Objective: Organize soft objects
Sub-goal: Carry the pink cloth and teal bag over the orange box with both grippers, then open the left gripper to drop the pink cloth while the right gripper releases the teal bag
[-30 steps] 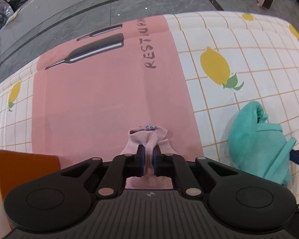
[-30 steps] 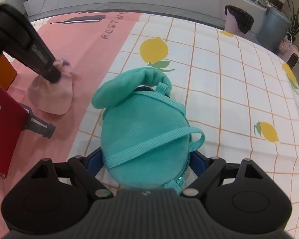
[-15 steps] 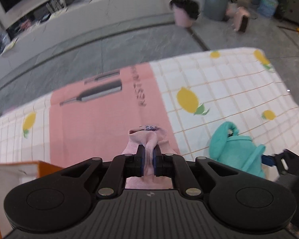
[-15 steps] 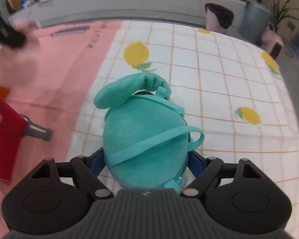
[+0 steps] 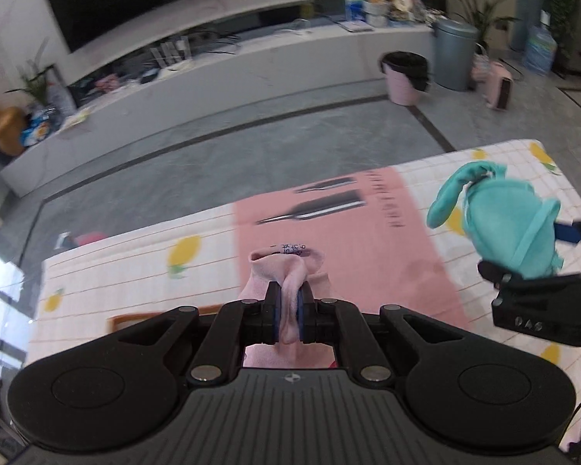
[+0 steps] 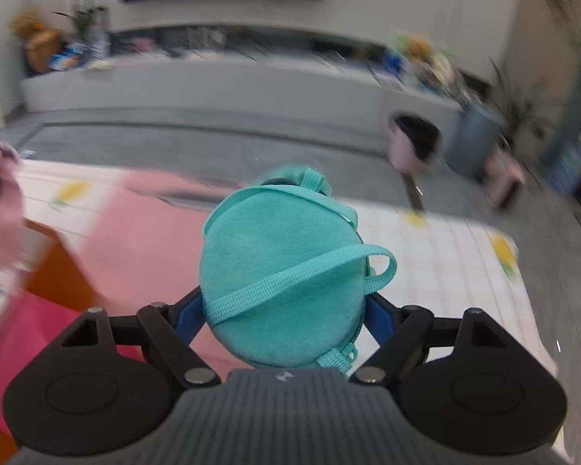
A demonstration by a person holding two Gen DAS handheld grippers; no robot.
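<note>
My left gripper (image 5: 288,312) is shut on a small pink sock (image 5: 286,267) and holds it high above the table. My right gripper (image 6: 286,314) is shut on a teal plush pouch with straps (image 6: 279,271), lifted off the table. The pouch also shows in the left wrist view (image 5: 503,224), held by the right gripper (image 5: 538,290) at the right. The pink sock shows blurred at the left edge of the right wrist view (image 6: 0,224).
The table wears a lemon-print cloth with a pink panel (image 5: 352,240). An orange-walled box (image 6: 58,271) stands at the table's left, with a red box (image 6: 23,333) beside it. Bins (image 5: 404,75) and a TV bench stand on the floor beyond.
Both grippers have risen well above the table with their loads. The pouch left the cloth. The views now tilt up toward the room.
</note>
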